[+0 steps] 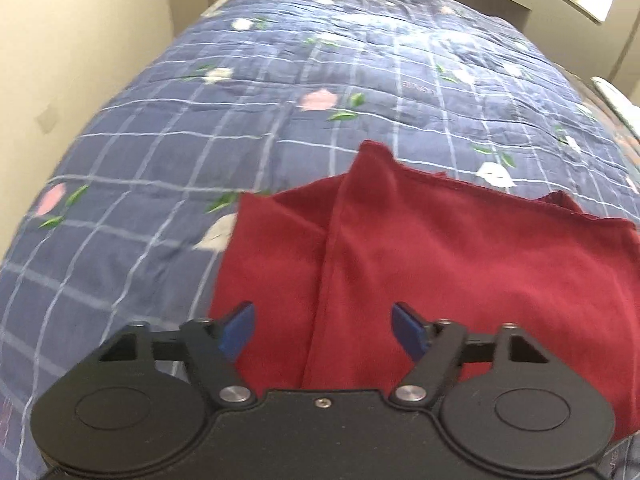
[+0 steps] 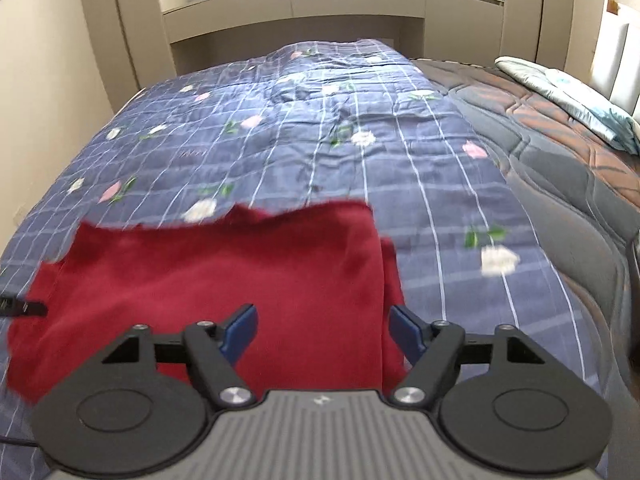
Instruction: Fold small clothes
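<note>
A dark red garment of soft knitted cloth [image 1: 420, 264] was spread on a blue quilted bedcover [image 1: 240, 120] that was printed with a white grid and small pink and white flowers. In the left wrist view, the garment lay directly in front of and below the left gripper [image 1: 324, 330], and most of it stretched away to the right side of the picture. A long raised fold ran from a pointed corner at the far edge down toward the space between the blue fingertips [image 1: 240, 330]. The jaws of the left gripper were seen apart, with red cloth visible behind the gap, but no pad was pressed on it; whether the fingertips touched the cloth could not be told.

In the right wrist view, the same garment [image 2: 208, 280] was found in front of the right gripper [image 2: 322, 332] and mostly to the left side of the picture. Its right border, where a second layer showed, passed just beside the right blue fingertip [image 2: 406, 334]. The jaws of this gripper were also held apart, and nothing was clamped between them. The far edge of the garment was blurred. A grey and brown quilted mattress [image 2: 560, 168] was seen at the right, with a folded pale blanket [image 2: 568, 92] on it.
</note>
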Tool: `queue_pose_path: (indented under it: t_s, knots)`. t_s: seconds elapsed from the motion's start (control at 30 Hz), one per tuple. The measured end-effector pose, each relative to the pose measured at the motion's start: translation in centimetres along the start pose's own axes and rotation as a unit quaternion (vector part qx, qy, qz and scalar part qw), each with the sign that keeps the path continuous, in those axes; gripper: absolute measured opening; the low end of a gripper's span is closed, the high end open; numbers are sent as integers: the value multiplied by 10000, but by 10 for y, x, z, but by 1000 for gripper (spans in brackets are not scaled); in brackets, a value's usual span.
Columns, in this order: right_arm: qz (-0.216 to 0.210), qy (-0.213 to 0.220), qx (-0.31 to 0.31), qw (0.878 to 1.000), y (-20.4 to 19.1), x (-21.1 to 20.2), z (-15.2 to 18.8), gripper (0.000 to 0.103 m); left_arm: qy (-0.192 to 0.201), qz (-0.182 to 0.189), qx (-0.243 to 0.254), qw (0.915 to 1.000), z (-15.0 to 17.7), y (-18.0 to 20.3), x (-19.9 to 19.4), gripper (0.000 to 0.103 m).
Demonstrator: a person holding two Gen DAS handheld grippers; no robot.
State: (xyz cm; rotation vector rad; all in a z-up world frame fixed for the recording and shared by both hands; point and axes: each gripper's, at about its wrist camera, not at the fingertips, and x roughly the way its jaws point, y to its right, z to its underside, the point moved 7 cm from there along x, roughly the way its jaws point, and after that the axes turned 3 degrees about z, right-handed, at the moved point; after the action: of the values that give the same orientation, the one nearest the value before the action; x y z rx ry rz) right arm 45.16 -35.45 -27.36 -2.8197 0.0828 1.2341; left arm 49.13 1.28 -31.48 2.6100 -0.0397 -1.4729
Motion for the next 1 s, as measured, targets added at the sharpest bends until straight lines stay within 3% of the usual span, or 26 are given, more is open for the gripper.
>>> queue_pose_path:
  t_s: [0.1,0.27,0.37,0.4,0.43,0.53,0.57,0.67,0.77,1.0]
  knots:
    - [78,-5,-43,10000,0,22,-15,65,-171,149,102,9997,-7,-2,18,59]
    - [100,-171,0,9998,1,52,-25,62,-414,439,21,9982,-11,-8,37,47]
    - [160,-245,5,9996,4,64,-27,62,-440,680,-84,9967,-13,-9,37,26]
    - [173,-259,17,9995,5,67,-27,62,-452,794,-152,9957,-14,-9,37,11]
    - [181,-273,33,9995,6,69,-28,62,-462,893,-212,9947,-14,-8,36,6]
    - [225,-281,74,9993,10,73,-29,59,-361,981,-161,9944,-16,-4,30,4]
    - [249,-275,60,9993,11,73,-29,53,-288,954,-98,9950,-16,-2,27,4]
    - [301,-246,8,9992,11,72,-30,18,-42,734,87,9973,-19,2,15,3]
    - [192,-141,-93,9997,7,68,-32,7,114,639,8,9979,-22,-1,3,3]
    - [-96,227,-676,9974,-25,52,-48,7,371,455,-150,9982,-20,-16,-21,3]
